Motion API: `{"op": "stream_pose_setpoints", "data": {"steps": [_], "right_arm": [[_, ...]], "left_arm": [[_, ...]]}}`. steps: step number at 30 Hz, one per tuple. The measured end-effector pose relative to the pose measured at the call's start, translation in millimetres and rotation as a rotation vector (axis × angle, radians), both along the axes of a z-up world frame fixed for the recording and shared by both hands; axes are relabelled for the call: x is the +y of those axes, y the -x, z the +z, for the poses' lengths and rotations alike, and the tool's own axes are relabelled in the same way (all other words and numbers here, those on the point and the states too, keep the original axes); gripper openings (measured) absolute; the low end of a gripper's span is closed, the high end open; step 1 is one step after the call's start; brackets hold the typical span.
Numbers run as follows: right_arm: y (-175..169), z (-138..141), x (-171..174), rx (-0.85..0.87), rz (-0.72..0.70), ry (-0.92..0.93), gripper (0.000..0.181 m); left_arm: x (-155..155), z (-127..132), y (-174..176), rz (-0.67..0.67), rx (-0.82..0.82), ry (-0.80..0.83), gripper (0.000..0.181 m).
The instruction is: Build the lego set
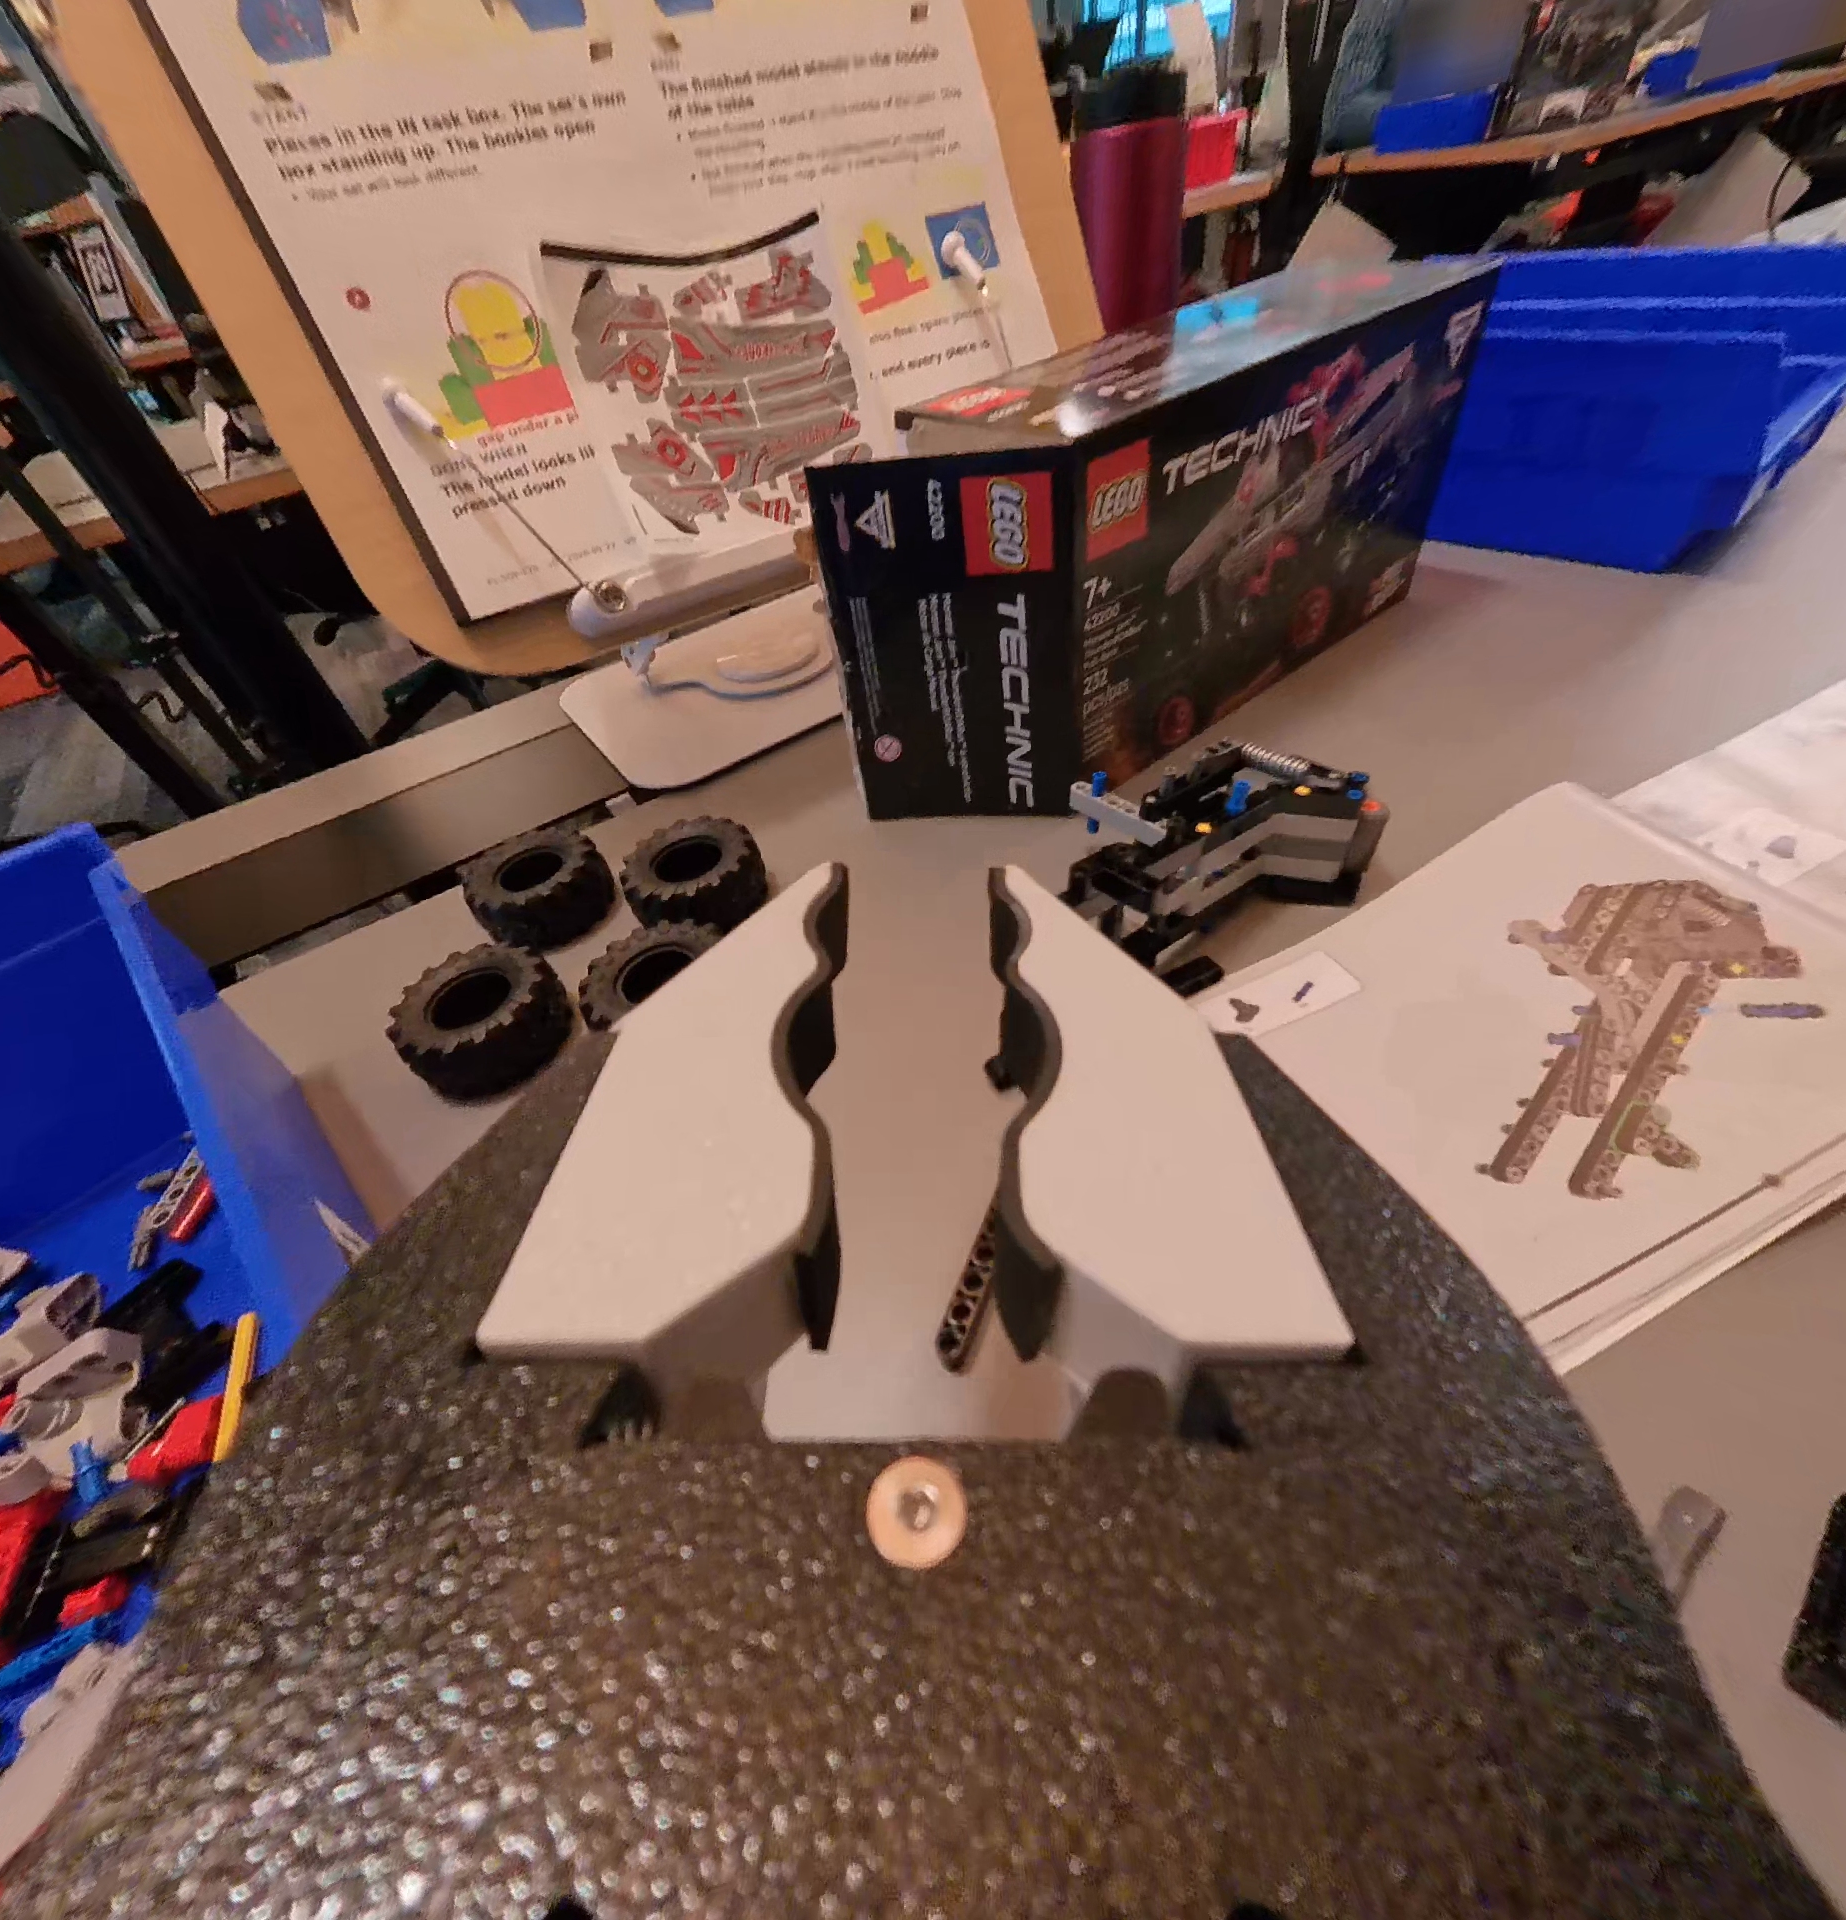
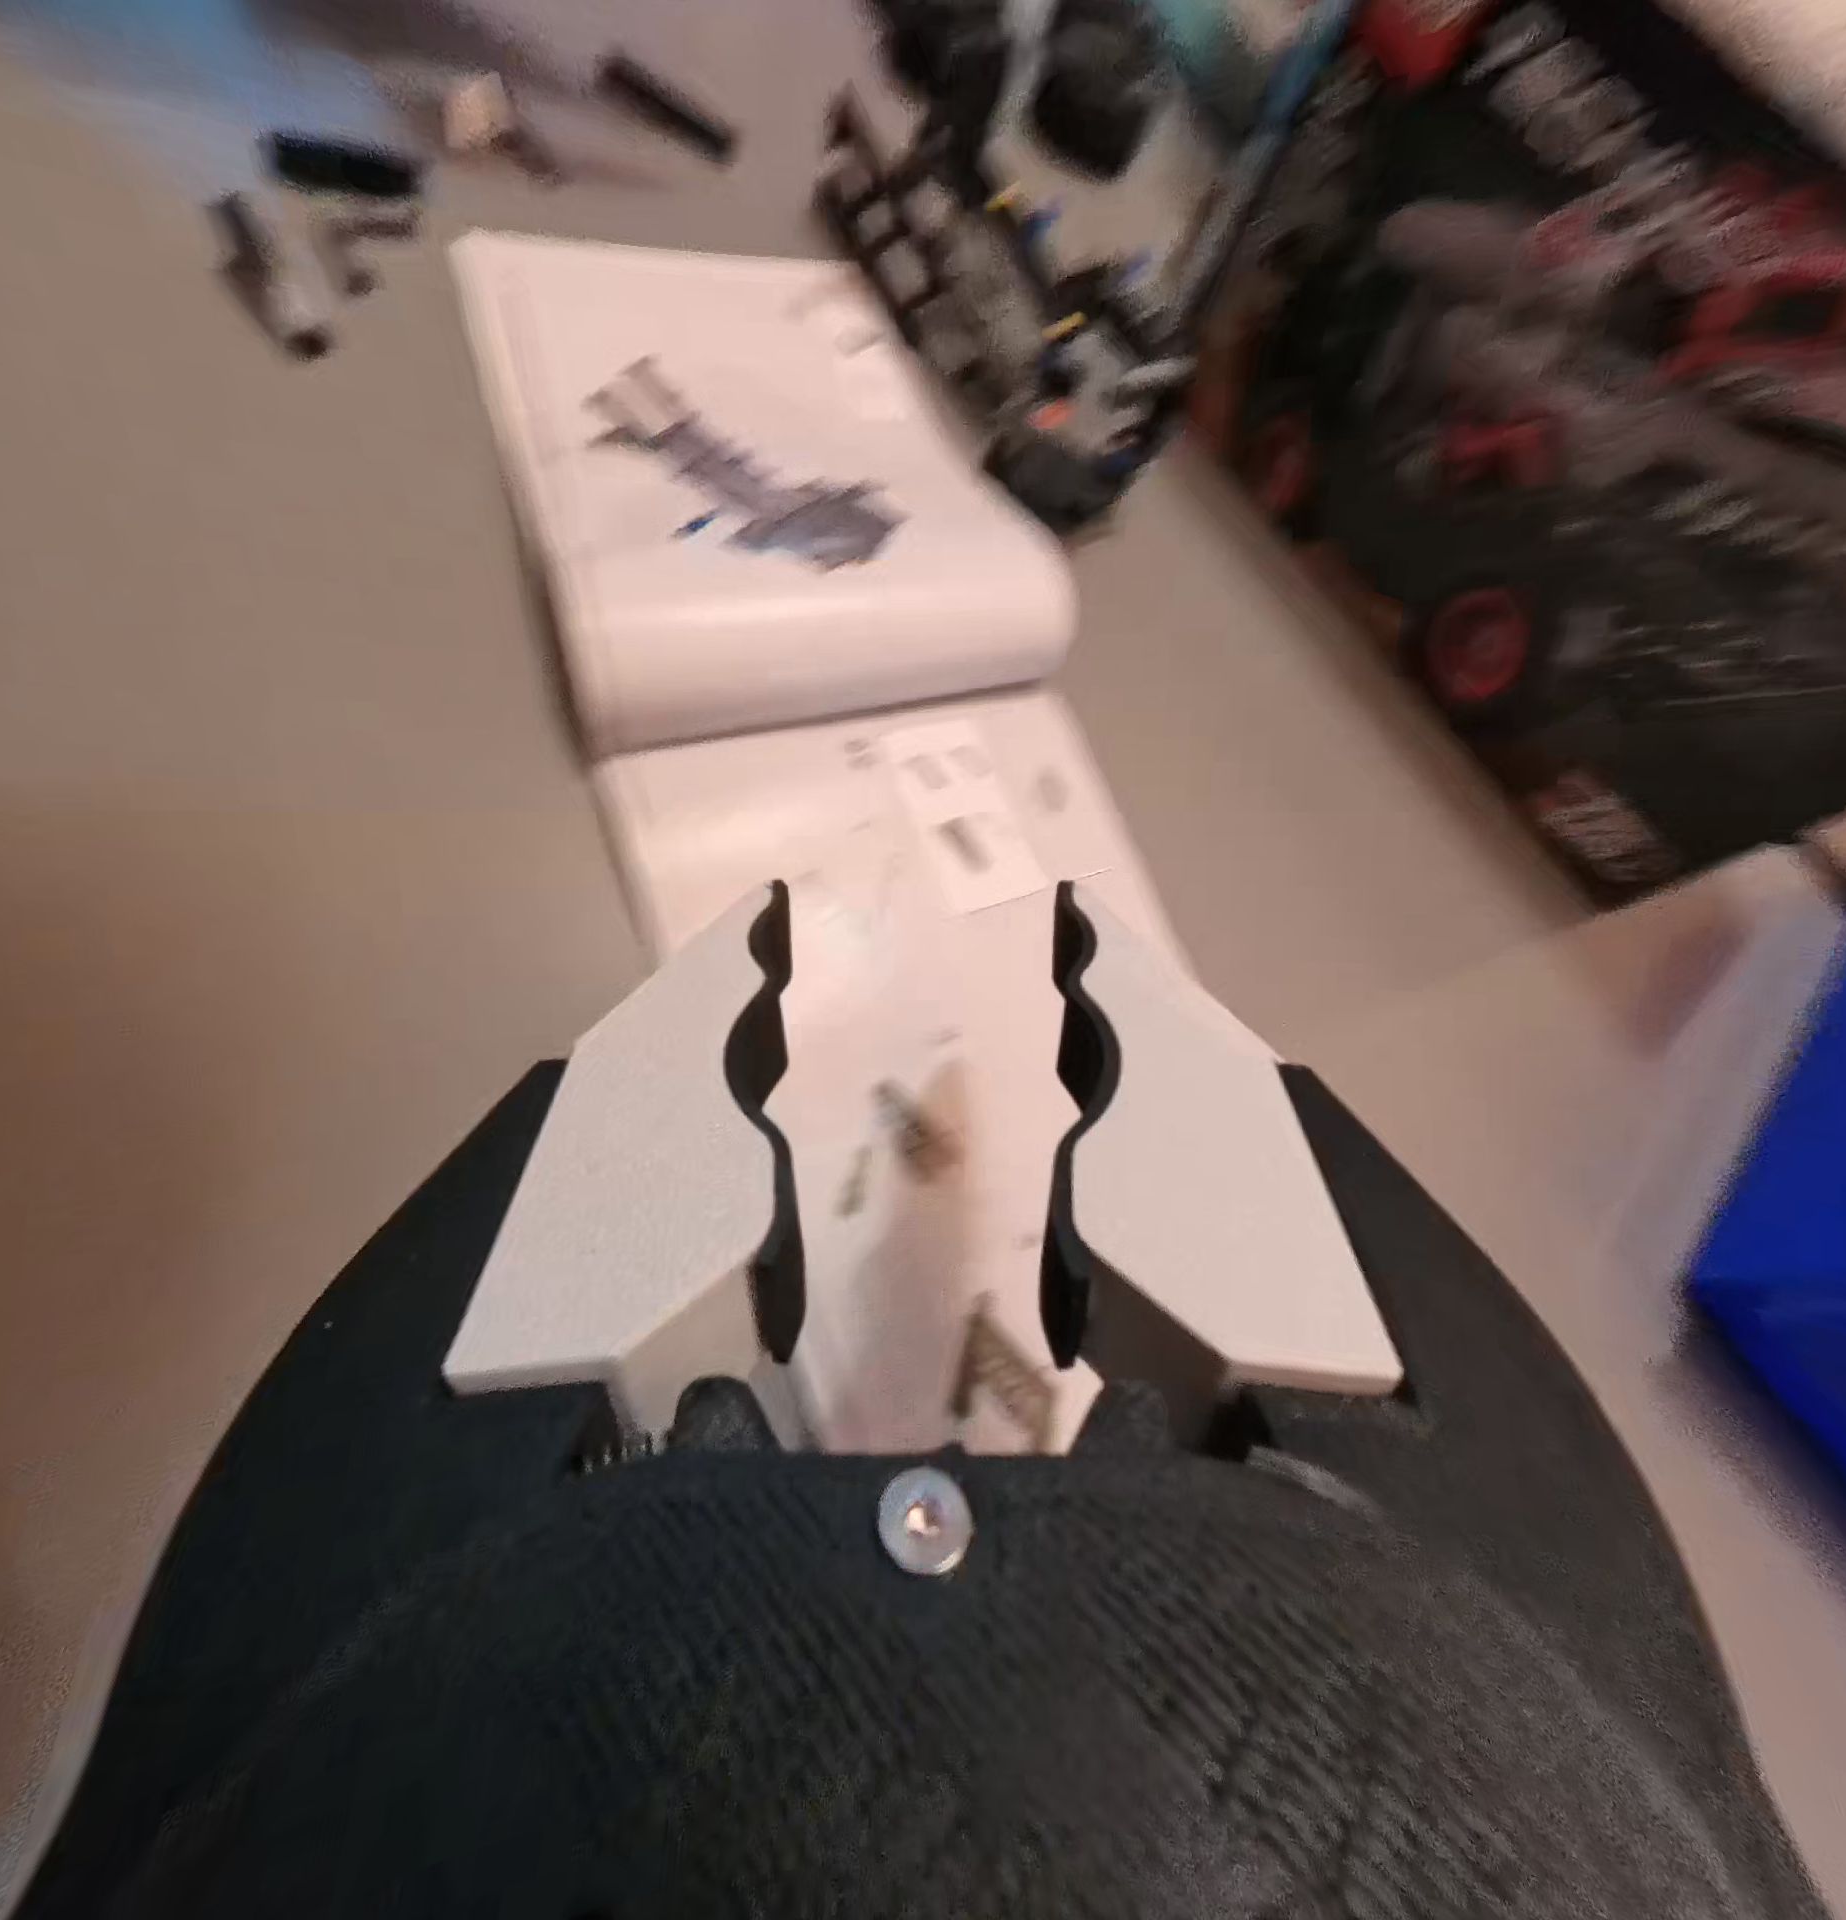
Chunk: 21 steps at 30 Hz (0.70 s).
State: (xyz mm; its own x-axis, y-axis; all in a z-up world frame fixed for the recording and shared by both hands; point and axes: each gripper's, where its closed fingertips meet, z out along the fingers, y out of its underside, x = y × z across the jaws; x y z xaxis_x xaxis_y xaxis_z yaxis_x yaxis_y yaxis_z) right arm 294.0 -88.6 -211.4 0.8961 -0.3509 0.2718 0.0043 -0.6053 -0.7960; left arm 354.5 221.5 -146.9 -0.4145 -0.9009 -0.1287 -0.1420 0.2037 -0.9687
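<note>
Your left hand-held gripper (image 1: 919, 894) hangs part-open and empty over the tabletop (image 1: 1521, 686); your right hand-held gripper (image 2: 924, 888) gapes wider, empty, above the open instruction booklet (image 2: 753, 499). Only your left view shows four black tyres (image 1: 576, 935), the set's box (image 1: 1127, 582) and the part-built model (image 1: 1220, 842) beside it. Your right view is blurred.

I see grey table (image 1: 1521, 707) w/ four black tyres (image 1: 576, 956), set box (image 1: 1106, 582), part-built chassis (image 1: 1220, 842), open booklet (image 1: 1584, 1049), blue bins (image 1: 119, 1091) each side
</note>
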Motion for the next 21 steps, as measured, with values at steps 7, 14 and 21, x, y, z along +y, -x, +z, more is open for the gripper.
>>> {"op": "stream_pose_setpoints", "data": {"steps": [7,14,21], "right_arm": [[-97.3,70.9,-54.6,-0.257,-0.502,-0.503,0.058],[-92.3,86.7,-99.9,-0.536,-0.718,-0.598,0.05],[-87.1,95.8,-113.2,-0.596,-0.781,-0.638,0.044]], "left_arm": [[11.3,26.0,4.6,0.082,-0.148,0.03,0.041],[15.2,52.0,15.5,0.049,-0.341,0.155,0.072],[36.0,24.3,3.6,0.185,-0.228,0.025,0.075]]}}
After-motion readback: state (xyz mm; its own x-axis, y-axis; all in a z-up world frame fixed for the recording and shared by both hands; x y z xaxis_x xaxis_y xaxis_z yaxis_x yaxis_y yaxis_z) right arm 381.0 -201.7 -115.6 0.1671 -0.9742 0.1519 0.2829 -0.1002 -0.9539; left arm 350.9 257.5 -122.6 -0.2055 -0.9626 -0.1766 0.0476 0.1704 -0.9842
